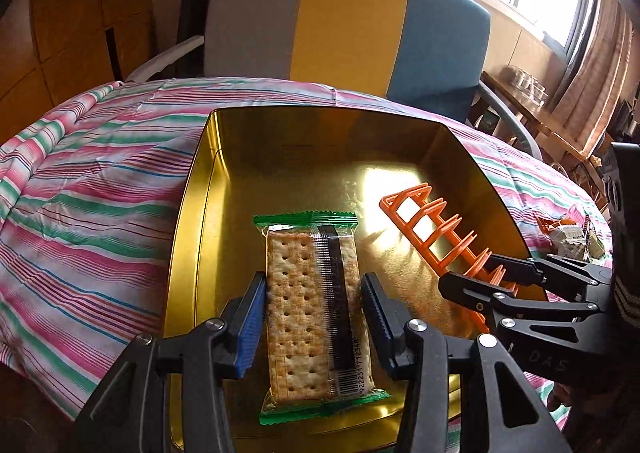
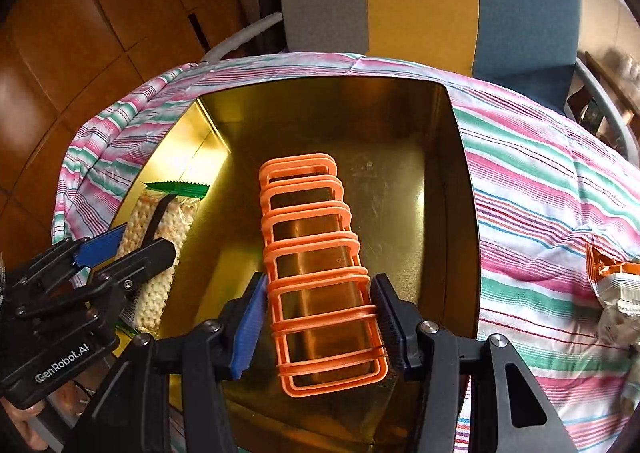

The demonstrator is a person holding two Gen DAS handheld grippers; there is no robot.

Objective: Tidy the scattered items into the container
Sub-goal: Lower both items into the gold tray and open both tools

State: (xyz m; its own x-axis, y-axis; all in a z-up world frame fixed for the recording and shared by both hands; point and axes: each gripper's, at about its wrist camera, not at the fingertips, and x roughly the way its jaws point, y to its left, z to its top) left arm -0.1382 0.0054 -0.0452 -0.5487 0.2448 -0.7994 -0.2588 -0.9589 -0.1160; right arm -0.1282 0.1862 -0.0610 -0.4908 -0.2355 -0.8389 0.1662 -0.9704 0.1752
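Note:
An open gold tin sits on a striped cloth. My left gripper is shut on a green-edged packet of crackers, its blue pads pressing both long sides, over the tin's left half. To its right, my right gripper holds an orange plastic rack. In the right wrist view, the right gripper is shut on the orange rack across its width, inside the tin. The left gripper with the cracker packet shows at left.
Crumpled snack wrappers lie on the cloth right of the tin, also seen as wrappers. A grey, yellow and blue chair stands behind the table. Wooden cabinets fill the left background. A windowsill shelf runs at far right.

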